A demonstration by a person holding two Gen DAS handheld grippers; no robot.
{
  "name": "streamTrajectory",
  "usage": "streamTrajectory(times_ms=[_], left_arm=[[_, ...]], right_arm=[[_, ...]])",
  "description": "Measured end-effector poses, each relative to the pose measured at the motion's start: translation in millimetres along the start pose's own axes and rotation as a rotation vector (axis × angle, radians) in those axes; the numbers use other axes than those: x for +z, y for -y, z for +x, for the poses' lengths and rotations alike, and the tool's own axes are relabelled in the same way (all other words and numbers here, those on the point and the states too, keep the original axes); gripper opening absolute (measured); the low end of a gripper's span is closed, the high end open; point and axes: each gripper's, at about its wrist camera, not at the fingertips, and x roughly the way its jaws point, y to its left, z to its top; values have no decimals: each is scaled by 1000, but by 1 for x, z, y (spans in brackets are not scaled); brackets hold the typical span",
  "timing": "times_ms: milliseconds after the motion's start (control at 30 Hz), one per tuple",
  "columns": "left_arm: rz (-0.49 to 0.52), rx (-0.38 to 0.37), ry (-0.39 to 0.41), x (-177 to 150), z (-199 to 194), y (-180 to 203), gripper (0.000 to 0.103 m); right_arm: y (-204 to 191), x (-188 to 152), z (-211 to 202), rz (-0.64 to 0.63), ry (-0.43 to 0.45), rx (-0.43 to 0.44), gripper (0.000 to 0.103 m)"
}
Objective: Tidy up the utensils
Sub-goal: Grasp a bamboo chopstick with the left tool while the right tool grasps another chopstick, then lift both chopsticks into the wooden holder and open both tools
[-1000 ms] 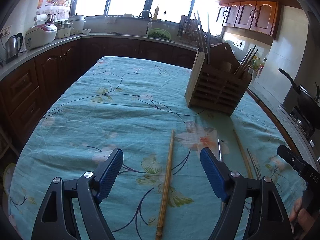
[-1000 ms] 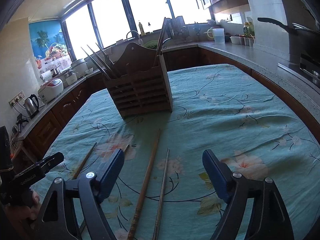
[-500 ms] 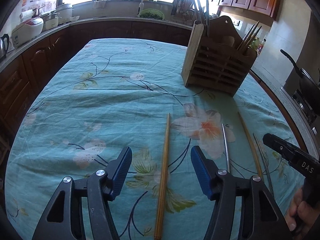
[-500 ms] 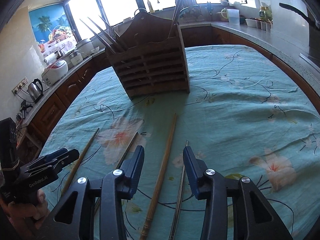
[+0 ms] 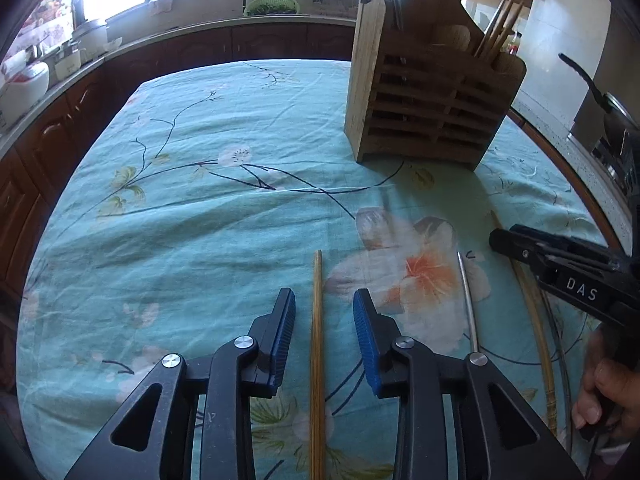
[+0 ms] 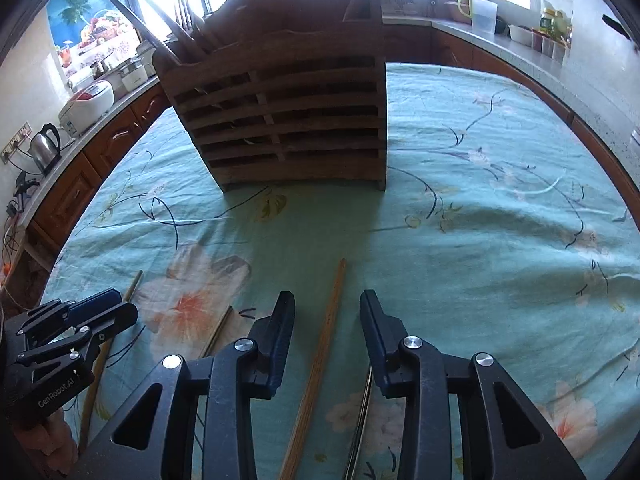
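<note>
Jaws on both tools are closing, each pair straddling a chopstick that lies on the desk, and in neither view do the pads press on the wood yet. The left gripper point(image 5: 324, 320) frames a bamboo chopstick point(image 5: 317, 360) that runs straight between its blue pads, tip pointing toward the wooden utensil holder point(image 5: 432, 92). The right gripper point(image 6: 327, 322) brackets a reddish-brown chopstick point(image 6: 320, 360), which lies slightly slanted, its far end leaning right. Both tools tilt steeply down, which suits pinching thin sticks off the flat floral tablecloth point(image 5: 200, 220). A metal chopstick point(image 5: 468, 300) rests between the two targets, and another thin dark one shows just beside the right gripper's right finger, so the pinch should stay narrow to avoid catching it. The holder stands upright farther back on the desk, already carrying chopsticks in its end compartments; the loose sticks point roughly toward it, so each could be lifted and dropped in with little turning. Soft cloth may bunch under the pads as they meet.
</note>
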Motion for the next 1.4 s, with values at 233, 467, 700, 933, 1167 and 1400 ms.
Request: streamTrajectory(times_ms=[233, 467, 700, 933, 1167, 1400], left_arm=[[60, 39, 7, 1, 6, 16, 6], [8, -26, 18, 2, -9, 9, 4], [-84, -126, 106, 0, -57, -15, 4], [-130, -189, 218, -9, -114, -32, 4], [-148, -227, 310, -20, -158, -42, 4], [-148, -237, 368, -26, -185, -46, 4]], right_arm=[[0, 3, 2, -20, 3, -25, 9], [16, -3, -8, 79, 17, 83, 5], [16, -8, -57, 108, 118, 154, 5], [16, -2, -116, 122, 254, 201, 5], [15, 3, -162, 115, 365, 214, 5], [19, 9, -189, 110, 430, 208, 5]])
